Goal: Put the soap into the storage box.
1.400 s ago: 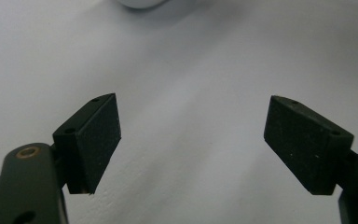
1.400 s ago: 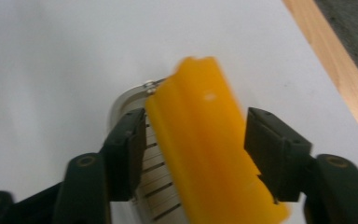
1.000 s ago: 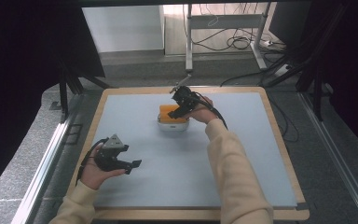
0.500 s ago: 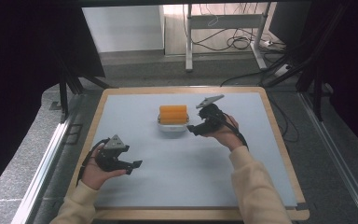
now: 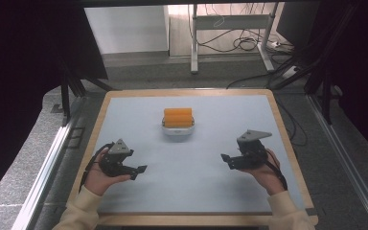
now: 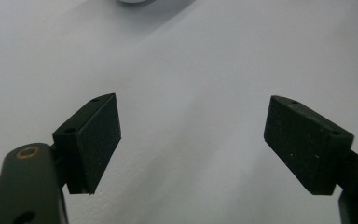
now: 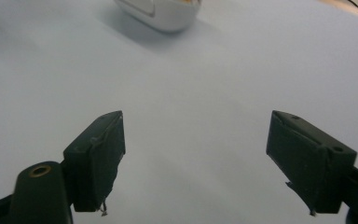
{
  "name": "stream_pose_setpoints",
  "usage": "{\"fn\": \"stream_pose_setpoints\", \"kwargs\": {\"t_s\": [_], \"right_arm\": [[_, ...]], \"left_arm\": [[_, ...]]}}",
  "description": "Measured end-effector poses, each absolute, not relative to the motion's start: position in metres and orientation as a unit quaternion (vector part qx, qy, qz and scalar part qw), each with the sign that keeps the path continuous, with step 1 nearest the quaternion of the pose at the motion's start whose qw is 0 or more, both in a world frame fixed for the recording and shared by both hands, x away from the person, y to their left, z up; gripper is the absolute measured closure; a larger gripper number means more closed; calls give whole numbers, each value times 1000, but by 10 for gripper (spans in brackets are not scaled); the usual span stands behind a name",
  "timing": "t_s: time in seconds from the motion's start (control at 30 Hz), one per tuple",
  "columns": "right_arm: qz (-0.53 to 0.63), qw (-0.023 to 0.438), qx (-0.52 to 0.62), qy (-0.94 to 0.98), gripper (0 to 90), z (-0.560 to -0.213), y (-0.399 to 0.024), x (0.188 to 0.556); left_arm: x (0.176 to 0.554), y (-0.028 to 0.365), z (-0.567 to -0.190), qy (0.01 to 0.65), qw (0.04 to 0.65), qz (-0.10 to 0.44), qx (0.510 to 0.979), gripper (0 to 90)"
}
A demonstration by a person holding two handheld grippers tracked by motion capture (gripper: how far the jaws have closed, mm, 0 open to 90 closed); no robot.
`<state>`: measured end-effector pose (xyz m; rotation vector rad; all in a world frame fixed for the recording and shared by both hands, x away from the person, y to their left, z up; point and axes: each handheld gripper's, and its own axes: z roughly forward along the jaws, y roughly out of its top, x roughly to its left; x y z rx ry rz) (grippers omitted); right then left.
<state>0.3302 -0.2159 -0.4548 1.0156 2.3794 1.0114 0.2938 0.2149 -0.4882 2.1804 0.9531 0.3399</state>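
I see an orange block (image 5: 178,117) seated in the white dish (image 5: 178,131) at frame centre. My left gripper (image 5: 135,170) and right gripper (image 5: 227,160) rest at lower left and lower right, jaws apart and empty. I judge placement done, nothing pending.

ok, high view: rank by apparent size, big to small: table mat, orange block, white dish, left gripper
1. table mat, far the largest.
2. left gripper, though nearness to the camera flatters it.
3. white dish and orange block: too alike to rank.

Matt table mat (image 5: 191,167), wooden rim (image 5: 191,219)
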Motion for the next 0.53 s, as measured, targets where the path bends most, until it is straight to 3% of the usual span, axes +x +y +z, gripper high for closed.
{"fn": "stream_pose_setpoints", "kwargs": {"t_s": [0.23, 0.37, 0.53], "right_arm": [[341, 167, 387, 840, 167, -487, -237, 314], [355, 201, 409, 816, 171, -483, -241, 317], [364, 193, 405, 816, 171, -484, -244, 316]], "left_arm": [[294, 217, -488, 371, 360, 134, 845, 186], [294, 217, -488, 372, 360, 134, 845, 186], [295, 217, -489, 372, 358, 131, 846, 186]]}}
